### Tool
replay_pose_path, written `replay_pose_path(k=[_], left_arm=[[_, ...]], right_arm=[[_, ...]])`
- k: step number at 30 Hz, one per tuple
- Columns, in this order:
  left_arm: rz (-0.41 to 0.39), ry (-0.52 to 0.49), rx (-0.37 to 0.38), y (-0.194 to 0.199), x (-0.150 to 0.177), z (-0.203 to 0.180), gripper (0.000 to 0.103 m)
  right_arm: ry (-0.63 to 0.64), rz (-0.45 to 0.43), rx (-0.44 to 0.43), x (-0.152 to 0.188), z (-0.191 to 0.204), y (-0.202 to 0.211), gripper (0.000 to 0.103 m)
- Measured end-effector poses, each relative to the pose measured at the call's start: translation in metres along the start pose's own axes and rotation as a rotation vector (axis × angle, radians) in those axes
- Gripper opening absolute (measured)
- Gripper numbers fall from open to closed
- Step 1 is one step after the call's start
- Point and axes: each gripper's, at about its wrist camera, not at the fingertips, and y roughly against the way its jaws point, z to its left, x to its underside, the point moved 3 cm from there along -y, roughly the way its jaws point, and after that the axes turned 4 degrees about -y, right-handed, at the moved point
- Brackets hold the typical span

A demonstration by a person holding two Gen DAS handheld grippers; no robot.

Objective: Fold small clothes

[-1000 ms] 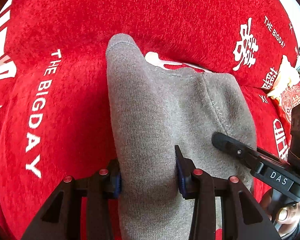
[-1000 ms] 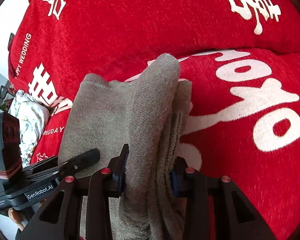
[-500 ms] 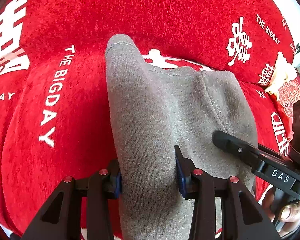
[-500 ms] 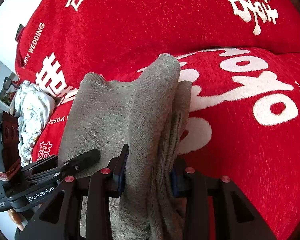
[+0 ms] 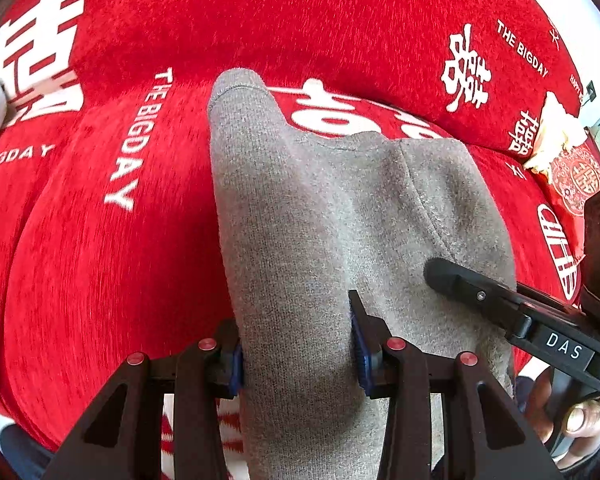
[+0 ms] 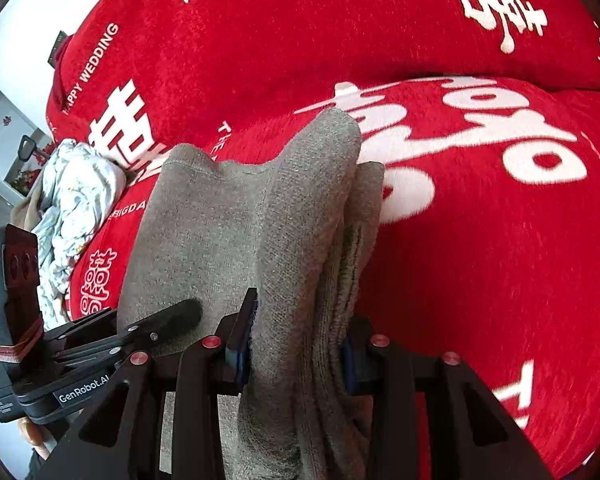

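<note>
Nearby, red blanket [image 5: 80, 260] (white lettering), crumpled floral cloth [image 6: 72, 200], grey garment [image 5: 320, 240] foremost

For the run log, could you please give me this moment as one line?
phase: carrying fold | left gripper: jaws shut on grey garment | right gripper: jaws shut on grey garment | below: red blanket

Light: bright, even daylight on both views
Glare: white wall [image 6: 16, 16] overexposed
Blur: slight streaking on the red cover [image 5: 80, 272] toward the edges
Distortion: strong fisheye curve, dark corners
Shadows: soft, shallow
</note>
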Motion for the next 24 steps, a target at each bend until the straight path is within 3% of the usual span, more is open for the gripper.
replay_pose_path(k=[3,5,7,9,11,13,16,19,21,24], left_arm=[[-0.01,-0.013,-0.01,0.001,0.012,0.001,0.044],[-0.006,-0.018,-0.061,-0.001,0.016,0.005,0.058],[-0.02,0.006,-0.111,0.006,0.02,0.014,0.061],[-0.088,0.024,-0.15,0.026,0.023,0.016,0.061],[-0.167,0.015,-0.15,0.046,0.027,0.011,0.061],[-0.188,-0.029,-0.137,0.051,0.031,0.0,0.061],[-0.151,-0.12,-0.232,0.033,0.041,-0.015,0.061],[-0.106,-0.134,-0.278,0.012,0.051,-0.015,0.061],[-0.147,-0.139,-0.299,0.02,0.055,-0.019,0.061],[-0.221,-0.171,-0.388,0.04,0.064,-0.028,0.061]], right_arm=[[0.003,-0.009,-0.008,0.012,-0.001,0.001,0.038],[0.019,-0.02,0.01,0.014,-0.003,0.0,0.041],[0.037,-0.035,0.058,0.015,-0.007,0.005,0.047],[0.073,-0.094,0.112,0.018,-0.005,0.02,0.047],[0.15,-0.2,0.108,0.026,0.008,0.047,0.048],[0.205,-0.239,0.066,0.034,0.022,0.059,0.061],[0.225,-0.174,-0.031,0.047,0.033,0.048,0.066],[0.153,-0.052,0.032,0.059,0.015,0.014,0.065],[0.175,-0.102,0.046,0.068,0.017,0.02,0.065],[0.258,-0.183,0.142,0.082,0.035,0.043,0.066]])
